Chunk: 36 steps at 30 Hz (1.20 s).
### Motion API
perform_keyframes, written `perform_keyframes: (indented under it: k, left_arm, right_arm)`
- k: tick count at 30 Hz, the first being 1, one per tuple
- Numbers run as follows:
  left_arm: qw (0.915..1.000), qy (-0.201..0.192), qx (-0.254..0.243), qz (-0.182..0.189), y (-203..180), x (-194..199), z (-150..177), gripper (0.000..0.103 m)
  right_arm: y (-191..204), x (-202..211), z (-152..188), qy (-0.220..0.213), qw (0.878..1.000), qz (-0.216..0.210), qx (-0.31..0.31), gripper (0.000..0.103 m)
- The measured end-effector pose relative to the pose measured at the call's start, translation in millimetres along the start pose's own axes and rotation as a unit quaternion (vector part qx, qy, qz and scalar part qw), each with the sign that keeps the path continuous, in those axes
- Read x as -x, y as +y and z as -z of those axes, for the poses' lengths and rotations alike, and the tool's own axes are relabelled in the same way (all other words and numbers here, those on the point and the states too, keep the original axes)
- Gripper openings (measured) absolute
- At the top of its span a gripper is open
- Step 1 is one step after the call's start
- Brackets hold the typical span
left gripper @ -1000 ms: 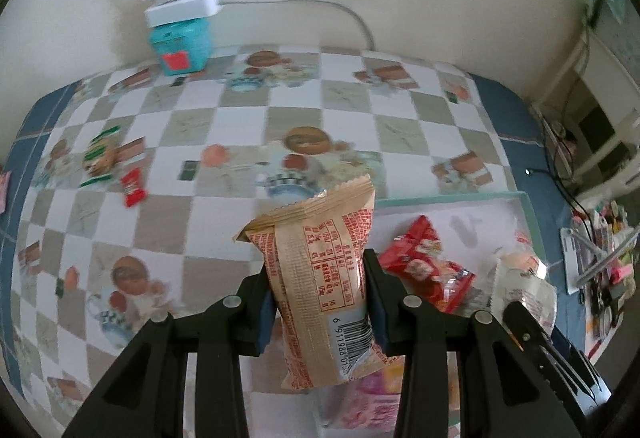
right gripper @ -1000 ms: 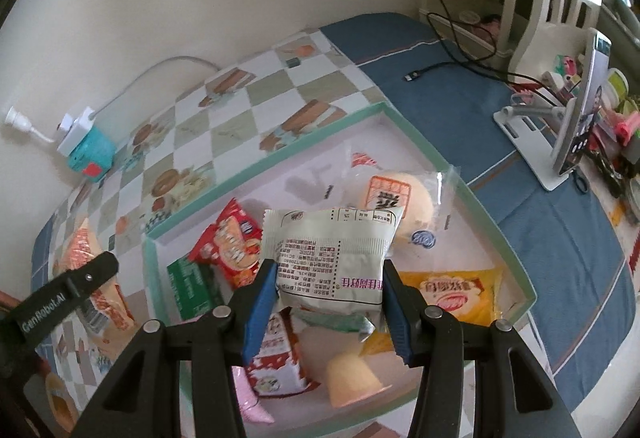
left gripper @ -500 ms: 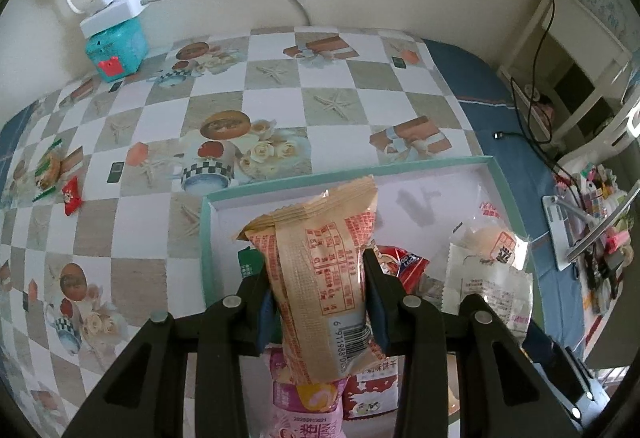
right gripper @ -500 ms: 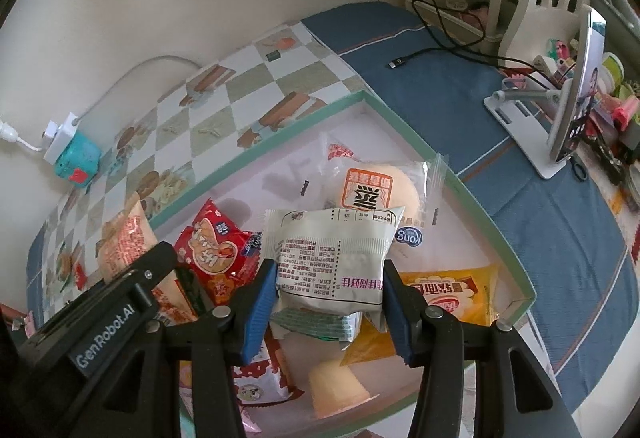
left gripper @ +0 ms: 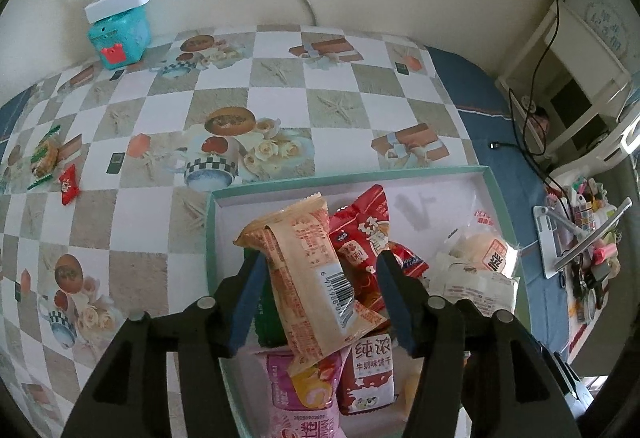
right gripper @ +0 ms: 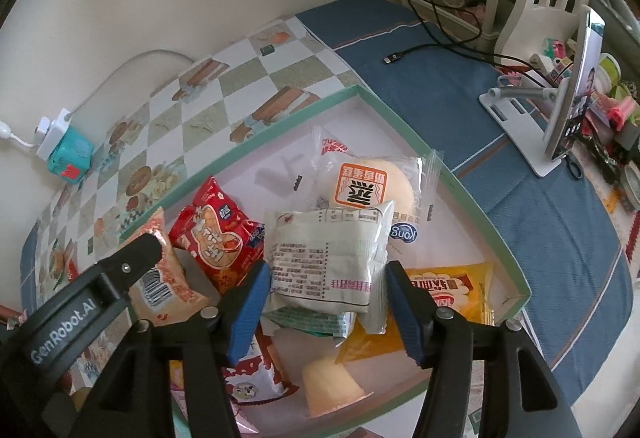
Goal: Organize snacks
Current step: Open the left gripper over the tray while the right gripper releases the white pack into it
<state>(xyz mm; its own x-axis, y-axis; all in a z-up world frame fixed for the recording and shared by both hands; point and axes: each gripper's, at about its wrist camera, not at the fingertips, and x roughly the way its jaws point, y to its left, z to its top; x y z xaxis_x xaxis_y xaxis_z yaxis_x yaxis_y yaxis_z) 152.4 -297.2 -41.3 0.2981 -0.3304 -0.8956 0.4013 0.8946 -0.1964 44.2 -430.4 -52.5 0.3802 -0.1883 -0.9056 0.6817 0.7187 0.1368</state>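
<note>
Both grippers hung over the tray (right gripper: 456, 174): left gripper (left gripper: 316, 292) apart, orange packet (left gripper: 308, 278) loose between (leaning left); right gripper (right gripper: 326, 302) apart around the white packet (right gripper: 328, 258).

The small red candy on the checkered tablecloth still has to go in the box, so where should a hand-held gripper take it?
Grip the small red candy across its narrow middle, coming from above: it lies flat and alone on the checkered tablecloth, its twisted ends flaring, so the waist looks easiest to pinch.
</note>
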Motion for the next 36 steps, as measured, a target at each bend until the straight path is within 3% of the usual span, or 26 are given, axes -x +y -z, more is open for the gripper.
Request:
perform_keyframes:
  k: [4,8,15,16,17,18,20,36]
  left_arm:
    - [0.9999,0.000,0.002,-0.013,3.1,2.3,-0.8,0.075]
    - [0.9996,-0.002,0.007,-0.028,10.6,2.6,-1.9,0.077]
    - [0.9980,0.003,0.026,-0.057,27.6,-0.5,-2.8,0.077]
    - [0.9978,0.004,0.028,-0.060,29.5,-0.6,-2.9,0.078]
    - [0.9976,0.003,0.031,-0.062,31.5,-0.4,-3.0,0.078]
    - [0.9974,0.002,0.033,-0.064,33.6,0.3,-3.2,0.081]
    - [0.9968,-0.002,0.039,-0.070,38.2,2.3,-3.7,0.095]
    - [0.9920,-0.009,0.057,-0.113,65.5,10.1,-5.8,0.099]
  right_arm:
    - [0.8,-1.2,0.4,0.003,1.000,0.006,0.001,0.078]
    - [0.7,-4.6,1.2,0.008,1.000,0.014,0.002,0.084]
    - [2.6,-6.0,1.9,0.008,1.000,0.020,0.010,0.086]
    - [2.7,-6.3,1.9,0.008,1.000,0.021,0.011,0.089]
    - [2.8,-6.3,2.0,0.008,1.000,0.022,0.011,0.101]
    - [3.0,-6.1,2.2,0.007,1.000,0.022,0.011,0.103]
    - [3.3,-5.8,1.8,0.006,1.000,0.022,0.013,0.103]
    - [12.4,-2.6,4.0,0.011,0.999,0.025,0.016,0.103]
